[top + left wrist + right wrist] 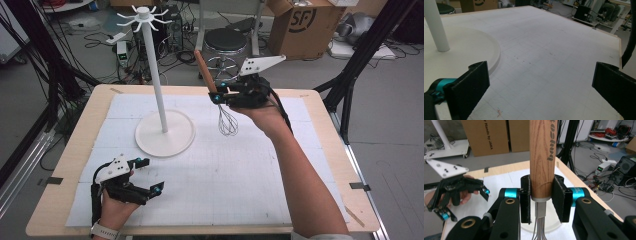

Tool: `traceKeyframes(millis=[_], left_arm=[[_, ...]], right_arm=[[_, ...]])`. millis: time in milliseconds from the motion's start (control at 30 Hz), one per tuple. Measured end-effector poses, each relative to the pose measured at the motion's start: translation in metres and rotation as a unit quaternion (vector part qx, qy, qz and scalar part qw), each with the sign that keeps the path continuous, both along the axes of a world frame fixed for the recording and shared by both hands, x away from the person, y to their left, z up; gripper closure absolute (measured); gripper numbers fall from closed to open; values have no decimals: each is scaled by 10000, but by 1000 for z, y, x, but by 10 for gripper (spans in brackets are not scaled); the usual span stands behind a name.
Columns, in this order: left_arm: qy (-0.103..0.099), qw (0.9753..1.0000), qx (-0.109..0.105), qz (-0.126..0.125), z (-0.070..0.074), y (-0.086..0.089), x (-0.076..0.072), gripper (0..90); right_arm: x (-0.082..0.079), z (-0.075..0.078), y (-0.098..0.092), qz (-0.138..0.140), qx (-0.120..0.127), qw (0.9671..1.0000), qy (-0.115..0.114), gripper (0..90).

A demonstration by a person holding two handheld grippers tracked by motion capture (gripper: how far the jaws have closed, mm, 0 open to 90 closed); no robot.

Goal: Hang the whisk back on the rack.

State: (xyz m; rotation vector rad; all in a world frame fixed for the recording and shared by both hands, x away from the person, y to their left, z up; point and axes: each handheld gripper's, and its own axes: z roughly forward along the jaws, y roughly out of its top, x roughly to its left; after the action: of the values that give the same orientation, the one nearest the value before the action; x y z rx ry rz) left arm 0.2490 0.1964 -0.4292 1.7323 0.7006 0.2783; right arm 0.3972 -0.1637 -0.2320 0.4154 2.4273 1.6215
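Nearest the camera, at about seven o'clock on the tabletop [310,165], the left gripper [150,176] rests low with its fingers [467,88] spread wide and nothing between them; its own view looks across bare white gridded mat. Just beyond it, toward eleven o'clock, stands the white rack [164,131], a broad round base with a tall thin pole topped by a ring of small hooks [143,15].

Right of the pole, near one o'clock, the right gripper [220,95] is held up off the tabletop with its fingers [560,200] clamped on the whisk [227,121], pinching the lower end of the wooden handle just above the metal collar. The handle tilts up and to the left, and the wire loops hang down close to the mat; I cannot tell if they touch it.

The work in hand looks like hanging the whisk on the rack. To do that well, the handle's top end probably needs to rise to hook height and come in level, so the grip low on the handle should stay firm against swinging. Whether the handle carries a hanging loop is not visible.

Open room lies between whisk and pole, and across the whole near half of the mat. The thin pole could tip if bumped, so the approach is best made from above the base, well inside the tabletop's far edge
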Motion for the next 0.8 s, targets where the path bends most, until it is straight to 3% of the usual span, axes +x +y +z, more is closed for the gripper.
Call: traceKeyframes(millis=[167,800], left_arm=[[24,10000,-18,-47,0,0,1,17],[-22,10000,1,-74,0,-1,2,17]], right_arm=[[4,6,5,37,43,10000,-21,706],[31,46,19,37,-350,9989,-301,706]])
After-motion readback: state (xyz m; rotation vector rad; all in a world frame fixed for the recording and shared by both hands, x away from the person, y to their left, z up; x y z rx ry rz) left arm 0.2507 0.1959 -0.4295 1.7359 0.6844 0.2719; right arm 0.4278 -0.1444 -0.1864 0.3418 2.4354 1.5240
